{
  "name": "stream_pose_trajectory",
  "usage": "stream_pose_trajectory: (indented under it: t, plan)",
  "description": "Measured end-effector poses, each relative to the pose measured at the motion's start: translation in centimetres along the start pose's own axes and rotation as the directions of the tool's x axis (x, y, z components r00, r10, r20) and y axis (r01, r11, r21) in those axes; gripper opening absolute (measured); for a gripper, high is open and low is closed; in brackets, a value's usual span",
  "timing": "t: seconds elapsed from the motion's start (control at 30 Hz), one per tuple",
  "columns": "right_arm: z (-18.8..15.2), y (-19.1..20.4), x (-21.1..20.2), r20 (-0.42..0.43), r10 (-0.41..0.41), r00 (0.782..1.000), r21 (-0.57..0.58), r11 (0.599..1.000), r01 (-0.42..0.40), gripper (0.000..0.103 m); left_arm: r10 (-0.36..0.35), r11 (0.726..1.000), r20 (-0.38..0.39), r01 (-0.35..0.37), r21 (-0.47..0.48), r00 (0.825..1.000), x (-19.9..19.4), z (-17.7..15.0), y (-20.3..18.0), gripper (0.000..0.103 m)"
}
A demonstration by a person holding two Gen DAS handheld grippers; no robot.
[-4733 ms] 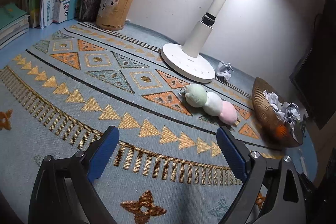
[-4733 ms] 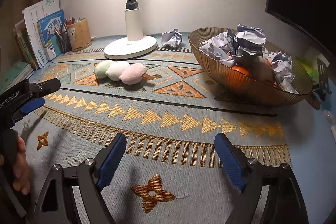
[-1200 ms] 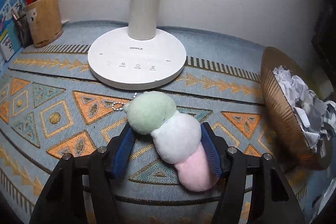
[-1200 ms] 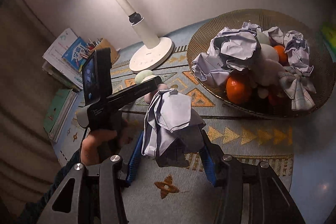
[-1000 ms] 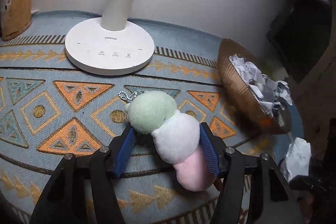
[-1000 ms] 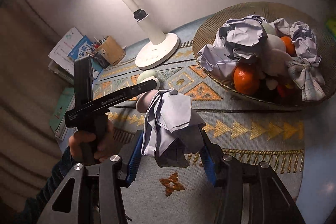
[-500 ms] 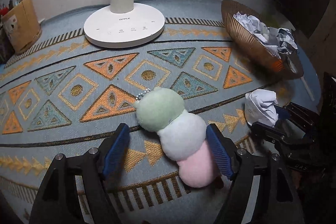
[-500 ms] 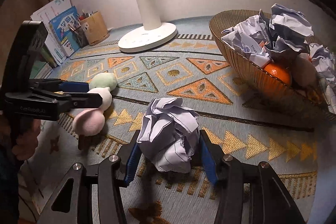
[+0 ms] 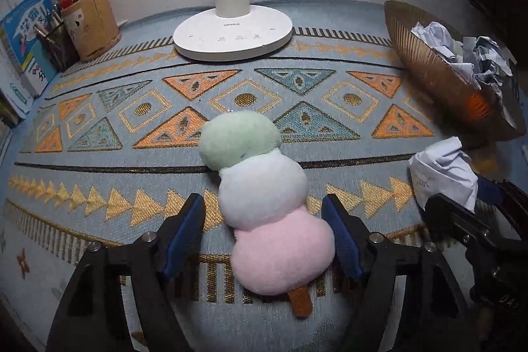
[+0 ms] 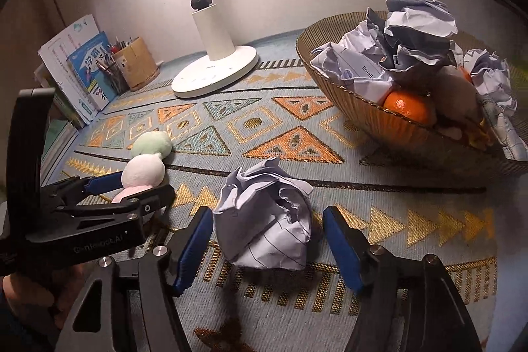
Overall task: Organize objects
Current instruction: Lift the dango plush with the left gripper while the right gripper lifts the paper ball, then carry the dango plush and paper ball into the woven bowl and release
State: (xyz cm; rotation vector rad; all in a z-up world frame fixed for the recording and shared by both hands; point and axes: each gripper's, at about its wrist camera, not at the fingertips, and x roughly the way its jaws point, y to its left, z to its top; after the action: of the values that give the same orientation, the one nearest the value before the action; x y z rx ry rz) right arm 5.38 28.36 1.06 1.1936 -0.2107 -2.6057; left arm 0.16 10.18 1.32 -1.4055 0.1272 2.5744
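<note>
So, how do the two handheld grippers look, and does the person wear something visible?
Each gripper, left gripper and right gripper, is a black frame with silver screws and two blue rubber-like pads. The left body carries pale lettering, hardly readable. A dark blue sleeve shows.

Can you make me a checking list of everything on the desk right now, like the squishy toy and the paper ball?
Surface: patterned mat, lamp-lit.
Job's things: plush dango toy and crumpled paper ball lying on the mat.
Clutter: bowl heaped with paper and an orange.
Grippers: left gripper closing, pads off the toy; right gripper opening, pads off the paper.
Cables: nothing seen.
Surroundings: lamp, pen holder, books, wall.
</note>
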Motion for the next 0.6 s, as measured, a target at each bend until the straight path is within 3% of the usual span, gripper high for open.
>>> stream_pose_trajectory:
  t: [0.07, 0.17, 0.3, 0.5, 0.6]
  plan:
    - [0.0, -0.1, 0.0, -0.004, 0.018, 1.000, 0.012, 1.000, -0.018, 0.071, -0.063, 0.998, 0.005, 0.063, 0.022, 0.998, -1.1, -0.5, 1.2, 0.066]
    - [0.0, 0.1, 0.2, -0.018, 0.020, 1.000, 0.008, 1.000, -0.020, 0.072, -0.077, 0.994, 0.009, 0.076, 0.078, 0.997, -2.3, -1.1, 2.9, 0.066]
    - [-0.1, 0.8, 0.5, -0.027, 0.001, 1.000, -0.027, 1.000, -0.002, 0.072, -0.175, 0.983, -0.010, 0.175, 0.049, 0.985, -2.0, -1.0, 3.4, 0.066]
    - [0.0, 1.4, 1.3, -0.049, -0.024, 0.999, -0.055, 0.998, 0.021, 0.079, -0.139, 0.987, 0.027, 0.136, 0.081, 0.990, -0.9, -0.8, 0.7, 0.067]
    - [0.0, 1.9, 1.5, -0.049, -0.045, 0.998, -0.075, 0.996, 0.041, 0.077, -0.123, 0.990, 0.053, 0.119, 0.076, 0.991, -0.9, -0.8, 0.4, 0.066]
